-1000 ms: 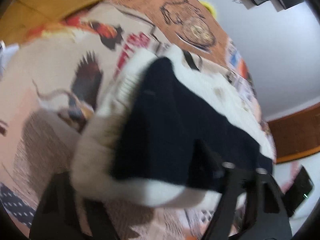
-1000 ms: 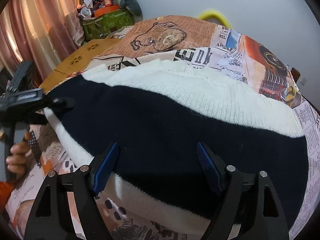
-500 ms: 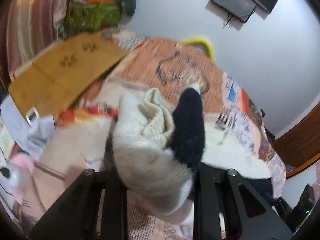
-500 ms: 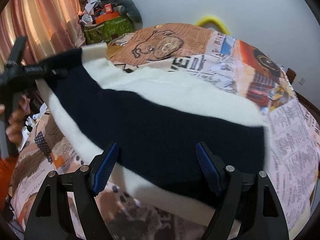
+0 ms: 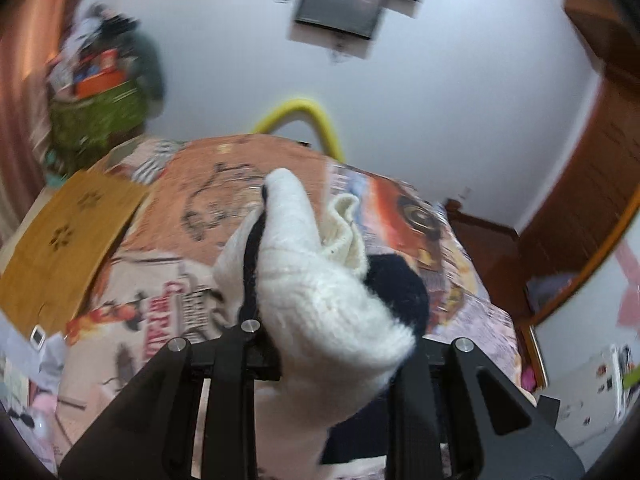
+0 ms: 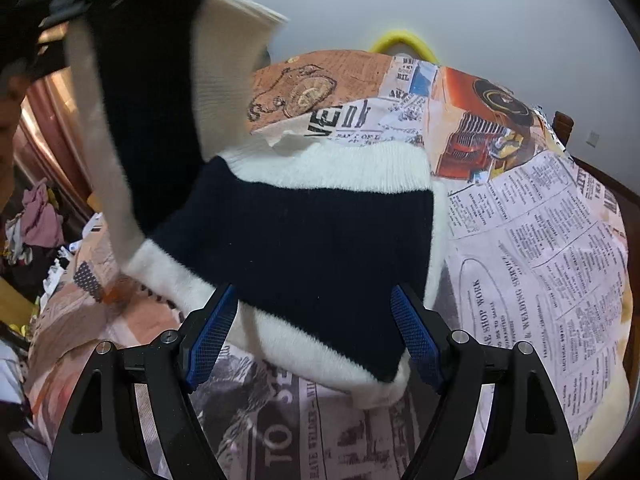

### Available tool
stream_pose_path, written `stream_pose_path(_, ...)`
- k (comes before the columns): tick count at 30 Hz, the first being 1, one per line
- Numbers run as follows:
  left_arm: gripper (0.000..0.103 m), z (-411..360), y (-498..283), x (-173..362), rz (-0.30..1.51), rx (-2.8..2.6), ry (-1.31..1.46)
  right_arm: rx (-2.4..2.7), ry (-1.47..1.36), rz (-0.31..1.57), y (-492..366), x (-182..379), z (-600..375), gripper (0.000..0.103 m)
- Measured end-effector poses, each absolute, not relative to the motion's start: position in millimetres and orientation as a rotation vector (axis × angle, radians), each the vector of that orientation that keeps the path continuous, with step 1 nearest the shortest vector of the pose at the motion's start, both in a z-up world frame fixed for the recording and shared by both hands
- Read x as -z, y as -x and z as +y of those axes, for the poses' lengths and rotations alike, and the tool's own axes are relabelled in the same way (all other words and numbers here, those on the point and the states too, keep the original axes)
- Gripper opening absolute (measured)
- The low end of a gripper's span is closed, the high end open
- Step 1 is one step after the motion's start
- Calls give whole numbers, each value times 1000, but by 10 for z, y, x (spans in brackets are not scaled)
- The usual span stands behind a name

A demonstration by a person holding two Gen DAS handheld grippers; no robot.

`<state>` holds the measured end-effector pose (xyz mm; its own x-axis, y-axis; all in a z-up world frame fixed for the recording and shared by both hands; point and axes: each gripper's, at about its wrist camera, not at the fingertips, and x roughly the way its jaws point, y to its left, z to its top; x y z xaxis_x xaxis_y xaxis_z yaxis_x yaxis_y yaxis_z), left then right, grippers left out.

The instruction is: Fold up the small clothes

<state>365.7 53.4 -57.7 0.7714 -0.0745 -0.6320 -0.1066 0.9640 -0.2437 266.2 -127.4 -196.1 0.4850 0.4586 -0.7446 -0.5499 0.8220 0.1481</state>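
A small knitted sweater (image 6: 304, 240) with white and navy bands lies on the newspaper-print bed cover (image 6: 540, 240). My left gripper (image 5: 336, 344) is shut on one end of the sweater (image 5: 320, 292), which bunches up over its fingers. In the right wrist view that end (image 6: 148, 92) hangs raised high at the upper left, with the left gripper (image 6: 56, 4) above it. My right gripper (image 6: 312, 340) is open, its blue-padded fingers (image 6: 210, 340) spread on either side of the sweater's near edge, holding nothing.
A brown cardboard sheet (image 5: 60, 240) lies on the bed's left side. A green box with clutter (image 5: 96, 108) stands at the back left. A yellow hoop (image 6: 400, 42) sits behind the bed. Pink curtains (image 6: 52, 120) and a clothes pile (image 6: 36, 216) are at left.
My left gripper has lifted its end of the sweater up off the bed and carried it over toward the right. The right gripper has stayed open in place.
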Motion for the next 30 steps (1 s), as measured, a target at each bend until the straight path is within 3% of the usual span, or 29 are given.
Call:
stream_pose_path(11, 23, -651, -3918, 748, 781, 189, 155, -555, 5, 832, -3104, 1770, -1784, 76)
stream_pose_path(21, 24, -909, -3807, 1116, 898, 345, 109, -444, -29, 794, -3727, 1730, -1963, 76)
stream_pose_path(30, 25, -1249, -3736, 1588, 1009, 379, 25, -379, -34, 734, -3561, 1576, -2326, 76)
